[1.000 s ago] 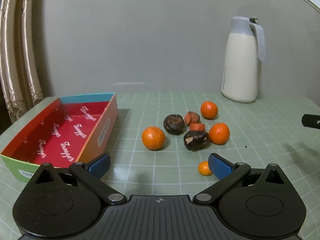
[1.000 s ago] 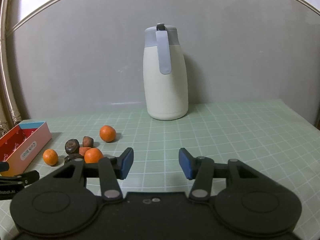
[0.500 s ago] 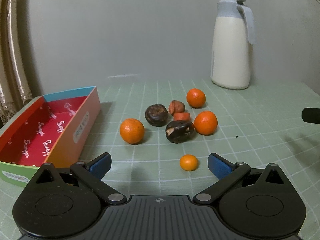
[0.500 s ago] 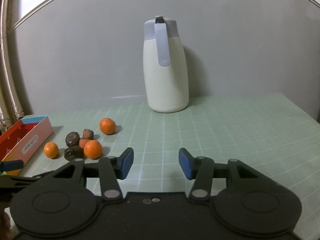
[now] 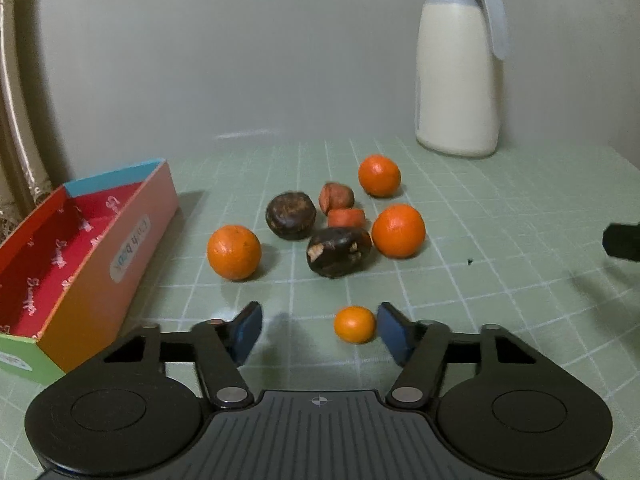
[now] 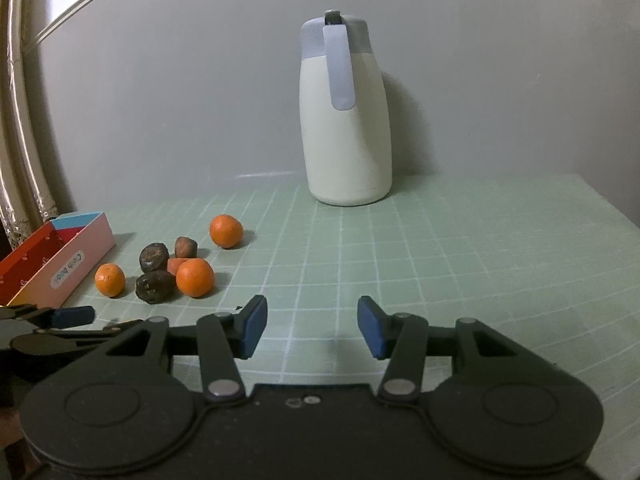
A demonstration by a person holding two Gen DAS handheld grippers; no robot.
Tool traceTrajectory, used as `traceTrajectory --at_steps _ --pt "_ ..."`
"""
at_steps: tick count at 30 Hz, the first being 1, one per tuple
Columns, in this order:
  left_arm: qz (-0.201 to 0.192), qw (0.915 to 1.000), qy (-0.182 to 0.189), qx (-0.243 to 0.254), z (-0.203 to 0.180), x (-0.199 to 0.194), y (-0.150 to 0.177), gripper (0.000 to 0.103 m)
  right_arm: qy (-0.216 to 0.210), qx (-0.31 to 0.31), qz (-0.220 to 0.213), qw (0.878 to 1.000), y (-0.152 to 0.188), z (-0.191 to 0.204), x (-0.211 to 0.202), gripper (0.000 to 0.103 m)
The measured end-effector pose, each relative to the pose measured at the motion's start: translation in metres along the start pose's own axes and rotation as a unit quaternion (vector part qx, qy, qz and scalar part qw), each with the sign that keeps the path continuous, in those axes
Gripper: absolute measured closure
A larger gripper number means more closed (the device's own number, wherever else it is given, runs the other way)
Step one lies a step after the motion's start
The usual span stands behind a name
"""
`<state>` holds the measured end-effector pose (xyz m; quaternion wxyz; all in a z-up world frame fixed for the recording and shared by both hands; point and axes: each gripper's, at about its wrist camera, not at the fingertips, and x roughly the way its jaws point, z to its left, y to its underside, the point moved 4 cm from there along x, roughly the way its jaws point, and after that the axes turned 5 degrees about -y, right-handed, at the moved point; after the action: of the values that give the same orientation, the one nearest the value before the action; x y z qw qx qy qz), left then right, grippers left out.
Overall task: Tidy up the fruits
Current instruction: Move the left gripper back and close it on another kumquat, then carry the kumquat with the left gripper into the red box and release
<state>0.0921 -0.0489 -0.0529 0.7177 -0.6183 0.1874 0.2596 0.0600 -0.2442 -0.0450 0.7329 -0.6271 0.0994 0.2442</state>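
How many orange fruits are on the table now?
4: smallest one between the left tool's fingers; one nearest the box; one beside the dark fruit; farthest one.

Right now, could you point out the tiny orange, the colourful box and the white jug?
tiny orange (image 5: 355,324), left wrist view, middle of its peel.
colourful box (image 5: 120,254), left wrist view, its pink outer side wall.
white jug (image 6: 346,132), right wrist view, middle of its cream body.

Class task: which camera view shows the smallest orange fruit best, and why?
The left wrist view: the smallest orange fruit lies on the table between the open left gripper's fingers, nearer the right one. In the right wrist view it does not show.
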Motion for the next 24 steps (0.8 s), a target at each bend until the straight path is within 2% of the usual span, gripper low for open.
traceTrajectory --at_steps 3,4,5,6,7,11,17,24 --pt "-0.002 0.9999 -0.005 0.009 -0.002 0.001 0.0 0.049 -0.005 -0.003 0.0 1.0 0.0 0.004 0.002 0.054" --pt "-0.002 0.9999 -0.005 0.012 -0.003 0.0 0.0 0.056 -0.005 -0.003 0.001 1.0 0.0 0.006 0.002 0.054" --pt "-0.002 0.9999 0.0 0.012 -0.003 0.0 -0.001 0.07 -0.006 -0.004 0.001 1.0 0.0 0.007 0.002 0.054" --pt "-0.001 0.9999 0.006 0.012 -0.003 0.0 -0.001 0.078 -0.007 -0.004 0.001 1.0 0.0 0.008 0.003 0.054" --pt "0.0 0.9999 0.009 0.012 -0.004 -0.001 -0.001 0.081 -0.007 -0.005 0.002 1.0 0.001 0.009 0.003 0.054" --pt "-0.001 0.9998 0.019 0.002 0.001 -0.003 -0.001 0.081 -0.007 -0.004 0.003 1.0 0.001 0.01 0.004 0.054" --pt "-0.021 0.9997 0.014 -0.006 0.015 -0.016 -0.004 0.081 -0.013 -0.005 0.002 1.0 -0.001 0.019 0.006 0.054" --pt "-0.064 0.9979 -0.012 -0.007 0.044 -0.037 -0.009 0.081 -0.034 -0.017 0.001 0.999 -0.003 0.045 0.011 0.054"
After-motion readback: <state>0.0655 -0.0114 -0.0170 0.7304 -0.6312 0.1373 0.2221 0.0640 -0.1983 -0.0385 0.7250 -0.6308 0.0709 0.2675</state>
